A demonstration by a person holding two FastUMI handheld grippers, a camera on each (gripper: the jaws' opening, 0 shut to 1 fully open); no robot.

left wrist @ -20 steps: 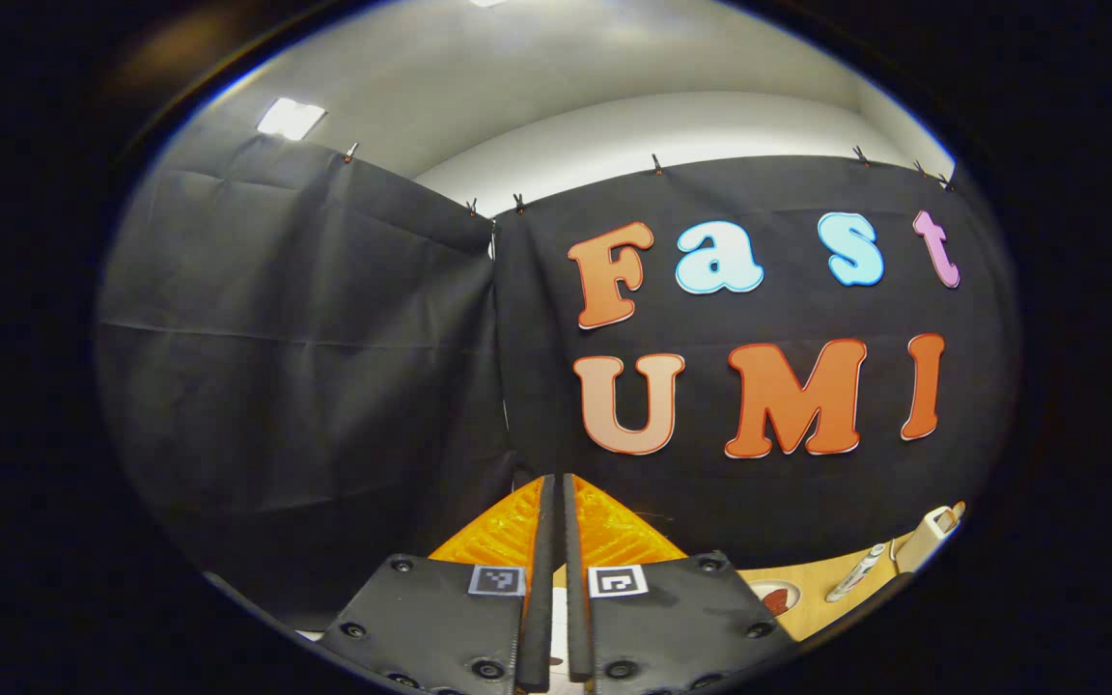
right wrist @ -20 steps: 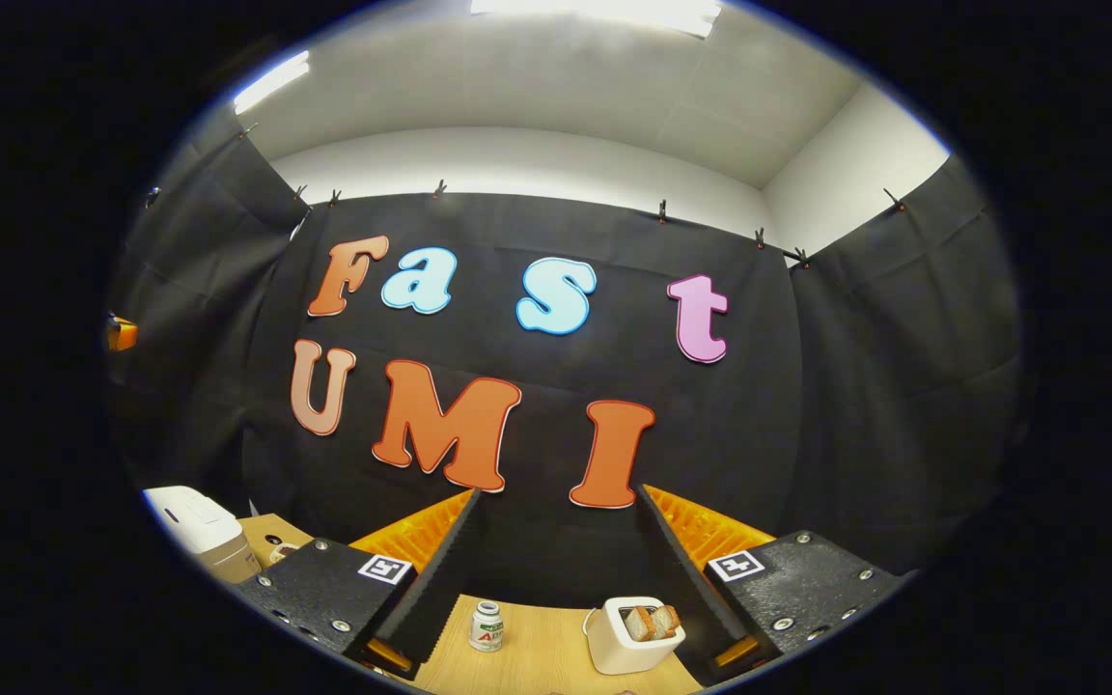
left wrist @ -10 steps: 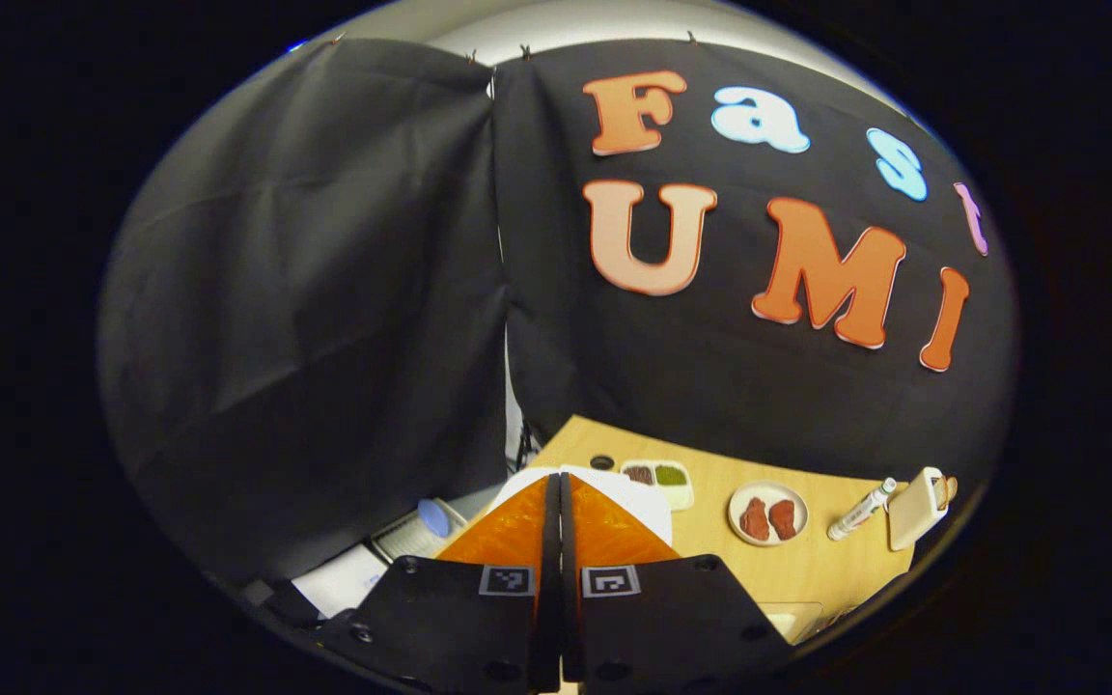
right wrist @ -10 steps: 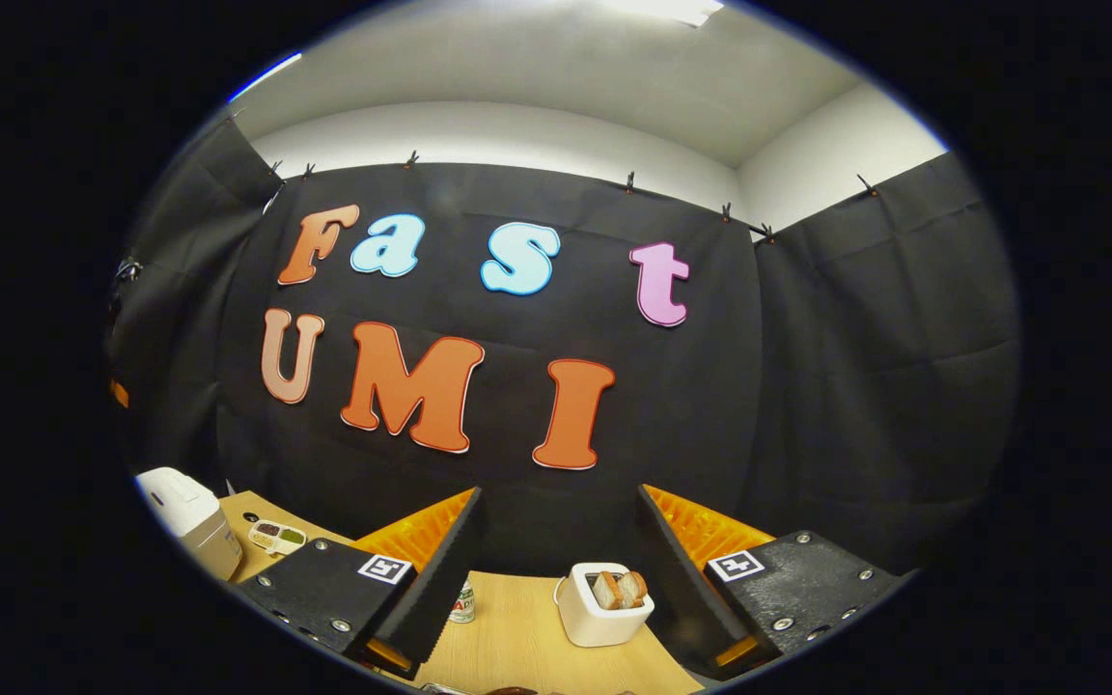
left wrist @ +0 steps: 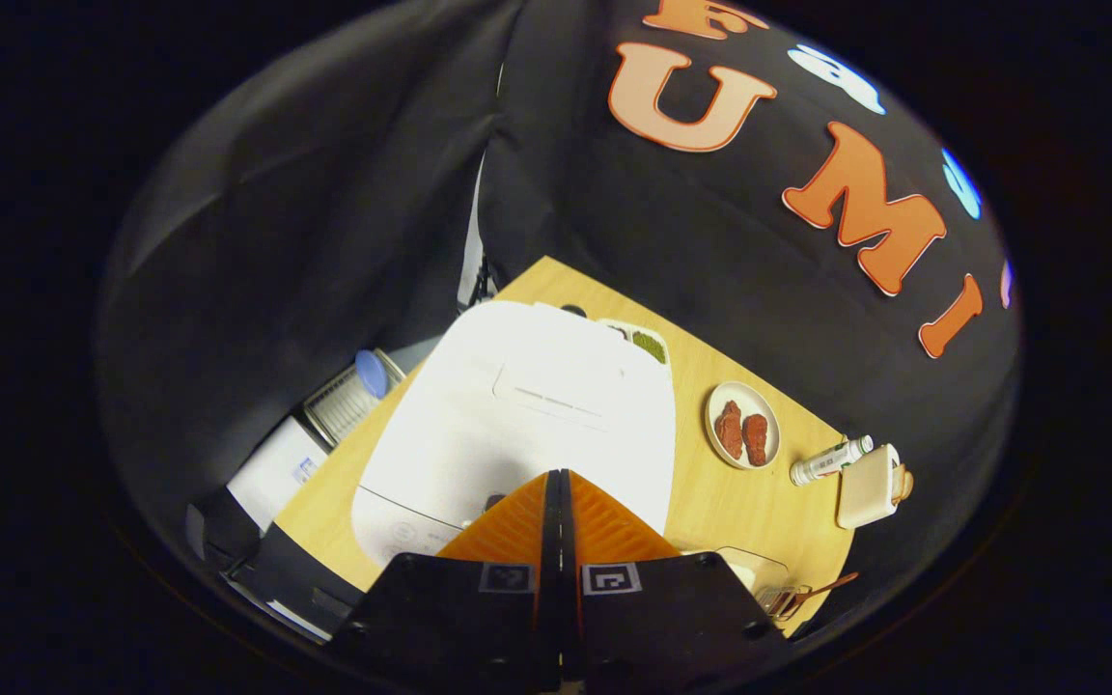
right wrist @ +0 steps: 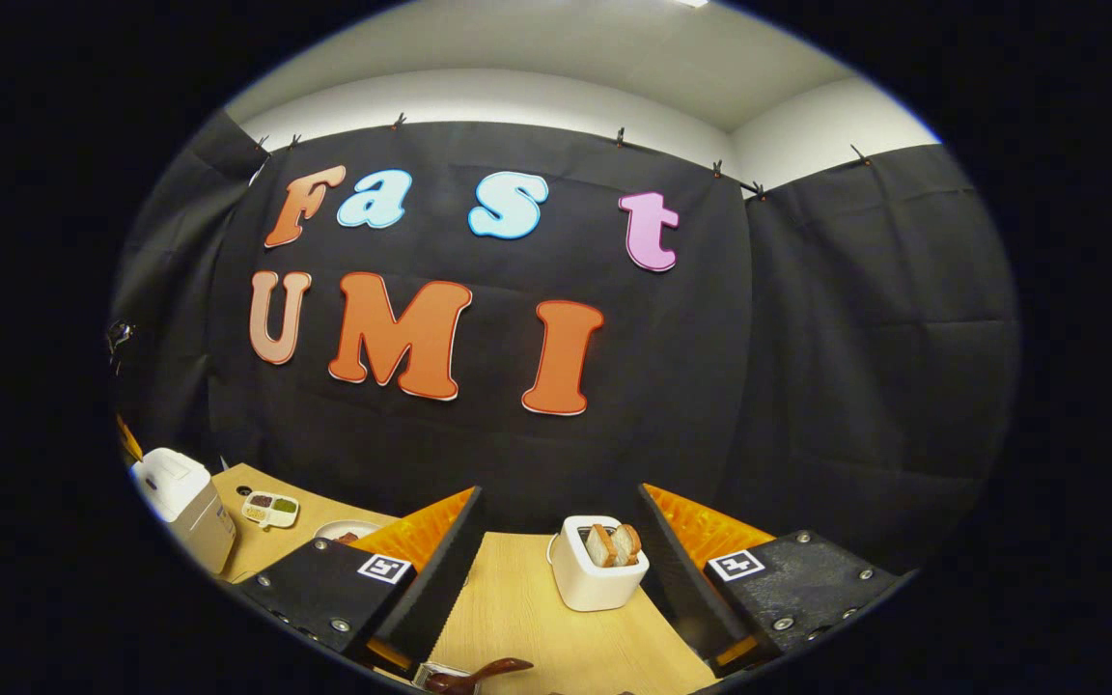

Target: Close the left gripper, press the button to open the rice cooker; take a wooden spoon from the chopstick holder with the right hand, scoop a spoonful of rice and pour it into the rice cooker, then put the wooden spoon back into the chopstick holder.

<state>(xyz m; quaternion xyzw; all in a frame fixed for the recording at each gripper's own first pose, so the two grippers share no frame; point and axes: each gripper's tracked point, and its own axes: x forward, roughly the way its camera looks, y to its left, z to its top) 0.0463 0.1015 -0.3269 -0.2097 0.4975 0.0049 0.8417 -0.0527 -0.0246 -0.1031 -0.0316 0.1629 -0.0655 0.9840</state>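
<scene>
The white rice cooker, lid down, is sitting at the table's left edge as the left gripper, fingers pressed together and empty, is now tipping down over it, having faced the wall a second ago. The right gripper is hanging wide open, empty, before a toaster.

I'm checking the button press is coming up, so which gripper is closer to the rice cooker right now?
Left. The left gripper hangs directly over the rice cooker, jaws shut. The right gripper is far off, facing the toaster.
</scene>
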